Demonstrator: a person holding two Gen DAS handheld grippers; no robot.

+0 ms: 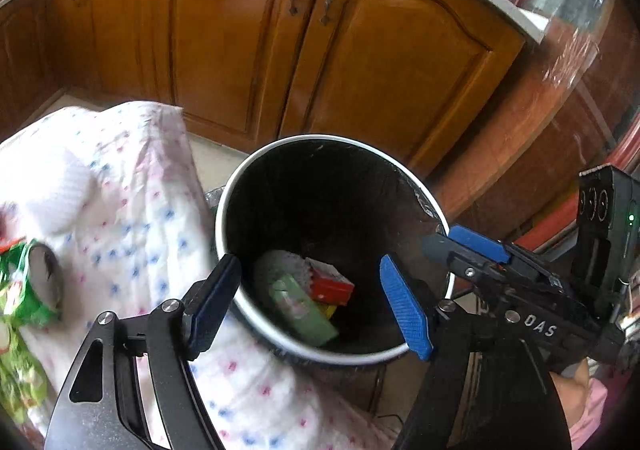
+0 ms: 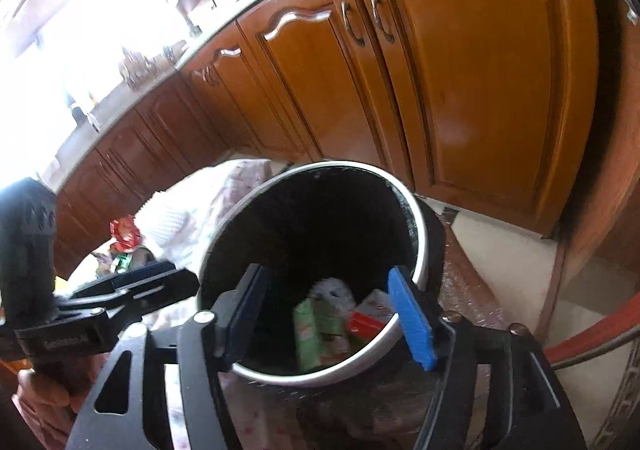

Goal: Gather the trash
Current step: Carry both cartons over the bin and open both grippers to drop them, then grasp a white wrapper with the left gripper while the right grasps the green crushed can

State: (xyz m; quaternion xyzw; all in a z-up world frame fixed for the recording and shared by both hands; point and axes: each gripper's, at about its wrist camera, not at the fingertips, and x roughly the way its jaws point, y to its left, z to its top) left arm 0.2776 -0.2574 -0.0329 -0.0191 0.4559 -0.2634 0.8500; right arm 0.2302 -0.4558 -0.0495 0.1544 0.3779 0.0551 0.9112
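A black trash bin with a pale rim stands on the floor before the wooden cabinets. Inside it lie a green carton, a red box and a white crumpled piece. My left gripper is open and empty above the bin's near rim. My right gripper is open and empty above the same bin, with the green carton and red box below it. The right gripper also shows in the left wrist view. A green wrapper lies left on the cloth.
A white cloth with pink and blue dots covers a surface left of the bin. A white roll lies on it. A red wrapper lies on the cloth further back. Wooden cabinet doors stand behind. Pale floor runs to the right.
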